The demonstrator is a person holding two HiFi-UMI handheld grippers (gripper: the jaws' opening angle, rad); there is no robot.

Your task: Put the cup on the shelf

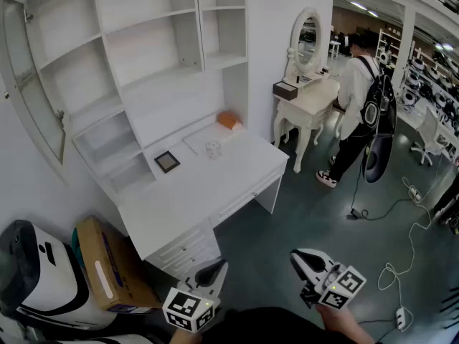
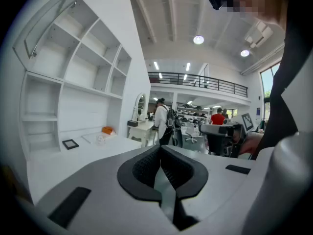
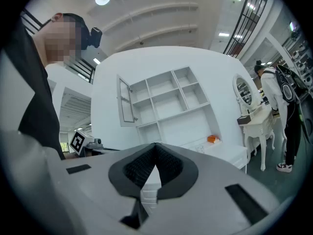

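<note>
A small clear glass cup [image 1: 213, 149] stands on the white desk [image 1: 215, 185], near the back, below the white shelf unit [image 1: 143, 63]. The left gripper view shows the cup [image 2: 101, 138] far off, and so does the right gripper view [image 3: 199, 148]. Both grippers hang low in front of the desk, well short of it. My left gripper [image 1: 215, 269] has its jaws together with nothing between them [image 2: 160, 153]. My right gripper [image 1: 303, 258] is also shut and empty [image 3: 155, 151].
On the desk lie a small dark picture frame [image 1: 167, 161] and an orange thing [image 1: 229, 120]. A cardboard box [image 1: 107, 264] leans left of the desk. To the right stands a white dressing table [image 1: 308, 102], a person with a backpack [image 1: 362, 99] beside it. Cables [image 1: 401, 264] cross the floor.
</note>
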